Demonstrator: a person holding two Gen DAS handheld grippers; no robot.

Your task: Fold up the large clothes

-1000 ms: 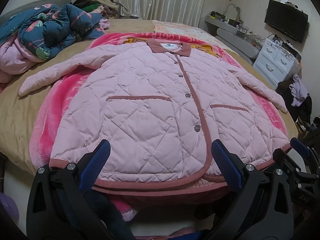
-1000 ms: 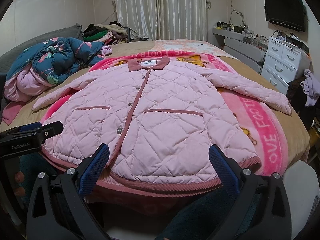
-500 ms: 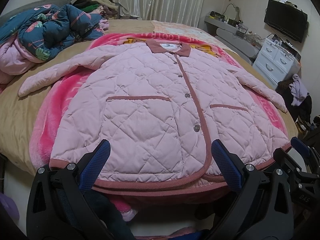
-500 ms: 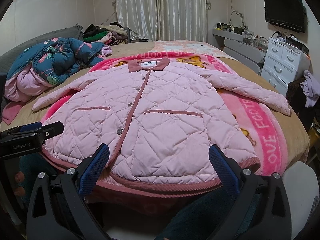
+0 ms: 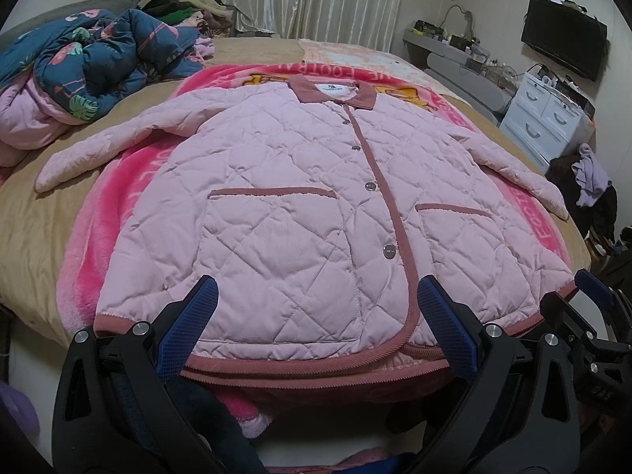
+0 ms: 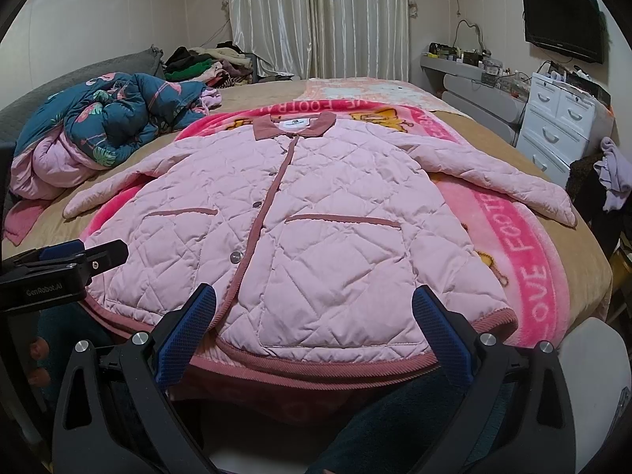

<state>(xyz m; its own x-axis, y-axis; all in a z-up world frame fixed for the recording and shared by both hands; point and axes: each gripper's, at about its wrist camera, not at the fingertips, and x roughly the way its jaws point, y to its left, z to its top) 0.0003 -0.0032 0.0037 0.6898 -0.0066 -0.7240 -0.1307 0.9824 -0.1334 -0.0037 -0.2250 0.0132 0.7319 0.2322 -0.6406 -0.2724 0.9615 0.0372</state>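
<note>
dim, even indoor light – soft shadows, no glare; focus sharp; strong fisheye bending and dark corners.

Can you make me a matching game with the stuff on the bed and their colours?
Things:
1. quilted jacket
2. jacket collar
3. crumpled duvet
4. blanket under the jacket

Colours:
A. dark teal with flamingos and leaves
B. bright pink with white letters
C. pale pink
D. dusty rose

Pairs: 1-C, 2-D, 3-A, 4-B
</note>
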